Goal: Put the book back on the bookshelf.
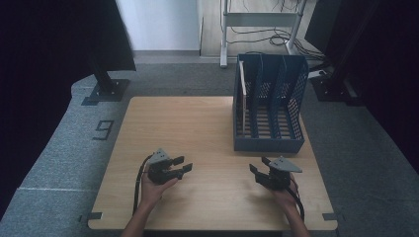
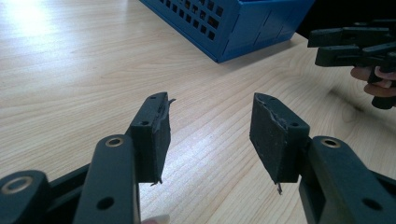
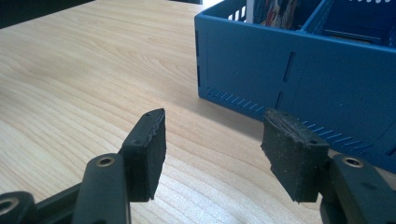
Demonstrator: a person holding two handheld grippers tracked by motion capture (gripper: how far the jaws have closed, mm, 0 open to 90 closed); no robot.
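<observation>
A blue file rack (image 1: 269, 143) with several slots stands on the right half of the wooden table (image 1: 178, 123). A thin flat item (image 1: 242, 98) stands in its leftmost slot, and its printed cover (image 3: 275, 11) peeks over the rack's front wall (image 3: 299, 70). My left gripper (image 1: 187, 165) rests low near the front left, jaws pointing right, open and empty (image 2: 210, 100). My right gripper (image 1: 258, 165) sits near the front right just before the rack, open with nothing between its pads (image 3: 212, 114). The rack's corner (image 2: 233, 23) and the right gripper (image 2: 355, 44) lie ahead of the left jaws.
Grey carpet (image 1: 59, 148) surrounds the table, with a "9" marker (image 1: 104, 130) on it at the left. Dark stands (image 1: 106, 84) rise at the back left and back right (image 1: 331, 84). Bare wood (image 1: 173, 123) stretches left of the rack.
</observation>
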